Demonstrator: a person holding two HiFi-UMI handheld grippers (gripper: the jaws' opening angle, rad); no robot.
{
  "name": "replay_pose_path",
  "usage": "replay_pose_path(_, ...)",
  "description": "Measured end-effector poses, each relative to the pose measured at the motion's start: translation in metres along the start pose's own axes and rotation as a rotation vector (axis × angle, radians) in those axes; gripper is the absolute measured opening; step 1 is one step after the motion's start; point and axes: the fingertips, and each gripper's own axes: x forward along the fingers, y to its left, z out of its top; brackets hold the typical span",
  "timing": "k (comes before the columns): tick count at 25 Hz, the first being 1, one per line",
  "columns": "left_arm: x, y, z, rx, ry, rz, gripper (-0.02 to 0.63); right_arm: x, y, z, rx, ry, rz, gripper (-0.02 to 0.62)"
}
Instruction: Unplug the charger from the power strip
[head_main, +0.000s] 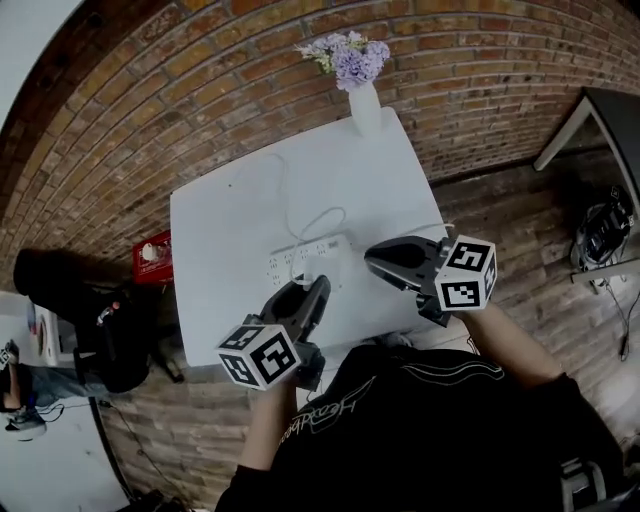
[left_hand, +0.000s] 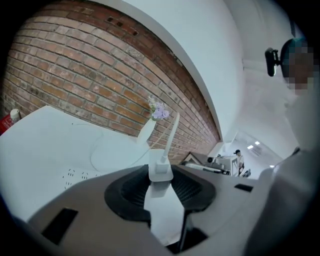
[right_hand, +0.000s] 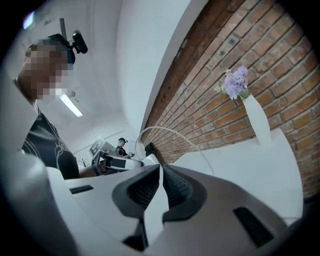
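Two tongs, two diff jobs: the left tongs (head_main: 312, 290) are clamped on the charger (left_hand: 160, 169), a small white block w/ its cord (left_hand: 171, 132) going up & away. The right tongs (right_hand: 160, 170) are pinched together w/ nothing in them. The charger looks to be out of the power strip (head_main: 306, 260) & up in the air, just on the near side of the strip. The strip lies flat in the middle of the white table (head_main: 215, 235). So what could go bad? 1st, the pads only grab the low part of the charger, so I think a quick swing could make it slip & drop on the table or the floor. 2nd, a white cord makes a loop (head_main: 322, 218) on the table just past the far side of the strip. I can't tell if it's the charger's cord, but if it is, a long pull may make it go tight & drag the strip, b/c no tongs hold the strip down. 3rd, the tall white vase (head_main: 365, 108) w/ purple flowers (head_main: 350, 55) stands at the far edge. A cord that whips that way could maybe tip it.
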Motion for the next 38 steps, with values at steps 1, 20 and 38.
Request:
replay_pose_path(1,-0.009,-0.002,0.000,-0.003,-0.002,-0.010,0.138,-0.001,0.008,0.004,-0.010,-0.003,-0.009,0.009)
replay_pose_path(20,-0.151,-0.010,0.004,0.109,-0.067,-0.124,0.137,0.032,0.149,0.007,-0.179,-0.057,-0.208,0.000)
replay_pose_path(38,-0.138,0.003,-0.006,0.118,-0.015,-0.177,0.135,0.042,0.153,-0.009,-0.126,-0.043,-0.215,-0.003)
